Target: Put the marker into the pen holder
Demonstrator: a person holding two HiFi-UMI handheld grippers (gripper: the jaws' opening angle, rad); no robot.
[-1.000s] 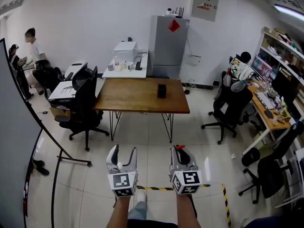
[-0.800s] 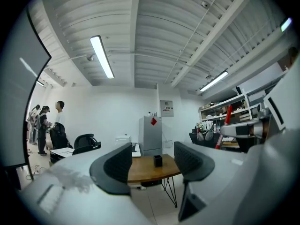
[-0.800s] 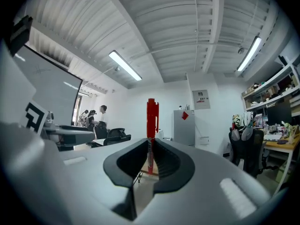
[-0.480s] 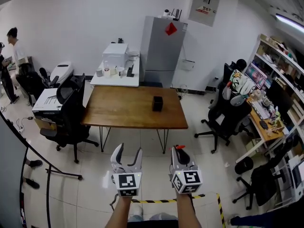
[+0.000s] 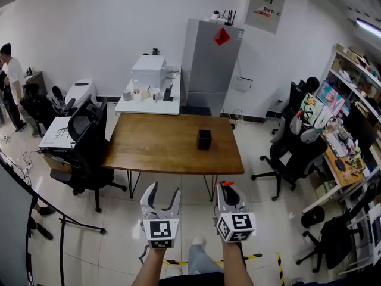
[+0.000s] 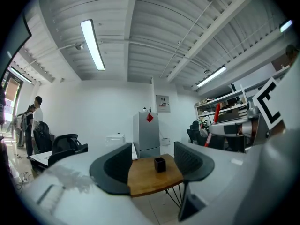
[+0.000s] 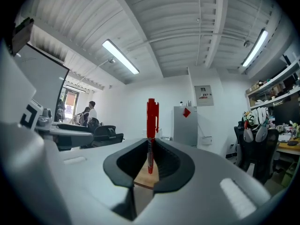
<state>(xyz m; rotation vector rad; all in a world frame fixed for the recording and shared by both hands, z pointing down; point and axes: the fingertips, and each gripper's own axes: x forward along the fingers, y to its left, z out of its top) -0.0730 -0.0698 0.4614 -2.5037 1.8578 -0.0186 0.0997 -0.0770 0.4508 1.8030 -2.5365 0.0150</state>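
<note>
The right gripper (image 5: pixel 227 190) is pinched on the red marker (image 7: pixel 151 121), which stands upright between its jaws with its upper end rising above them. The left gripper (image 5: pixel 165 190) has its jaws spread, with nothing between them. Both are held side by side over the floor, short of the wooden table (image 5: pixel 155 151). The black pen holder (image 5: pixel 204 139) stands on the table's right half, well apart from the marker.

The brown wooden rectangular surface (image 5: pixel 161 145) on thin black legs stands on the pale tiled floor (image 5: pixel 119 231) and carries a small black square pen holder (image 5: pixel 204 139), right of its middle.
</note>
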